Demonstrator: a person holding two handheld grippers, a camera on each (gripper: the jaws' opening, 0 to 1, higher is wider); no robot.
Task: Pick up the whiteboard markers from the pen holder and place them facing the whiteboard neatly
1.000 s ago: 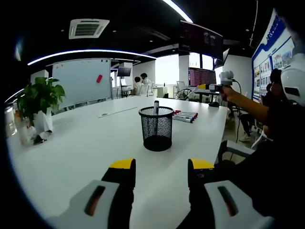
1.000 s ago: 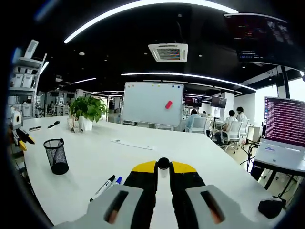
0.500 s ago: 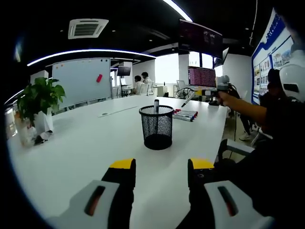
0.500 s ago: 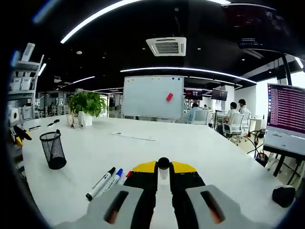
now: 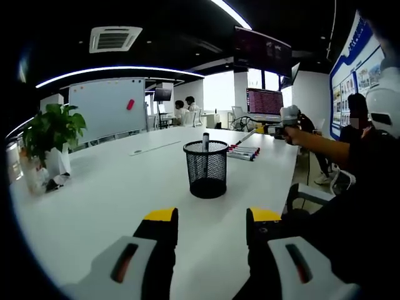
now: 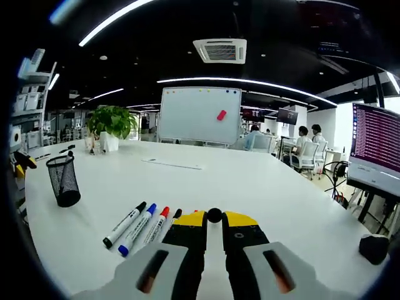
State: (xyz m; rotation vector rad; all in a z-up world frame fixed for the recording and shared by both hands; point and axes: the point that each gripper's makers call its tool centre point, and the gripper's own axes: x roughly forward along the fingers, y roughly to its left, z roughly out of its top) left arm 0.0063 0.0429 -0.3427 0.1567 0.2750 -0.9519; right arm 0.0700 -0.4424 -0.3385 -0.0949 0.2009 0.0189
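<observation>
A black mesh pen holder stands mid-table with one marker upright in it. My left gripper hovers open in front of it, nothing between its jaws. Beyond the holder lie several markers in a row. The right gripper is held out over them by a person's arm. In the right gripper view, my right gripper is shut on a marker whose black end pokes up between the jaws. Left of it lie a black marker, a blue marker and a red marker, pointing toward the whiteboard.
A potted plant stands at the table's far left side. A long white strip lies on the table before the whiteboard. A screen and a black mouse sit at the right. People sit at desks in the background.
My right gripper has come down and closer to the row of markers with its marker still held; more of the row is in sight. The left gripper has stayed put.
</observation>
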